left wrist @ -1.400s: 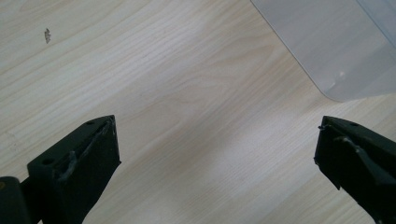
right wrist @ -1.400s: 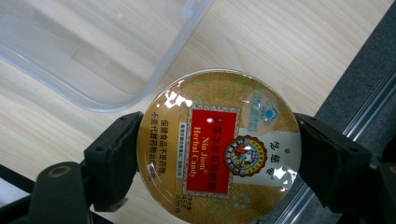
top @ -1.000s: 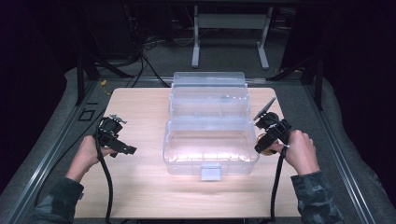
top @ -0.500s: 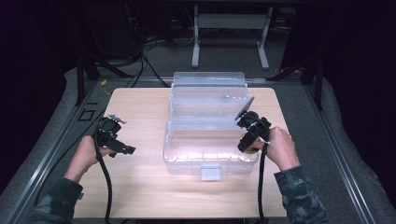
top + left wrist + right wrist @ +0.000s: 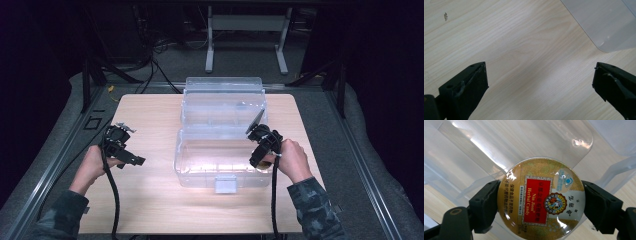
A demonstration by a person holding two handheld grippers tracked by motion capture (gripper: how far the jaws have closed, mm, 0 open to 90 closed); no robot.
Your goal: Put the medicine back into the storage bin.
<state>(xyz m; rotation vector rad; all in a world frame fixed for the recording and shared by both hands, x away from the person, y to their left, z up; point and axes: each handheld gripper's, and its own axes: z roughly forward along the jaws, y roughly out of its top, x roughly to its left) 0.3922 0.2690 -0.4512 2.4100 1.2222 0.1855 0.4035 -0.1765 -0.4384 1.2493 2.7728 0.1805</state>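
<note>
Dark room w/ cables and a white stand at the back; in the middle a light wood table (image 5: 150, 200), bare apart from one clear plastic box (image 5: 222, 165). The box is the biggest thing: its lid (image 5: 223, 102) is swung open and stands up toward the far edge, the tray is open on top, and a small white latch (image 5: 225, 185) faces the person. Probably left open like that so sth can go in from above. The right gripper (image 5: 260, 147) hangs over the tray's right end, tilted down toward the inside, jaws clamped on either side of a round gold candy tin (image 5: 541, 198) w/ a red label. The grip is across the tin's edge, face toward the camera, which looks like a carry for setting it flat in the tray. Tin is thus up in the jaws above the box, not yet resting on the bottom as far as I can tell. In the way: the tray's right wall and rim just below the jaws, and the lid close behind. The left gripper (image 5: 539, 82) waits well off to the left over bare wood, jaws spread wide w/ nothing between them, only a corner of the box (image 5: 609, 22) ahead of it.
</note>
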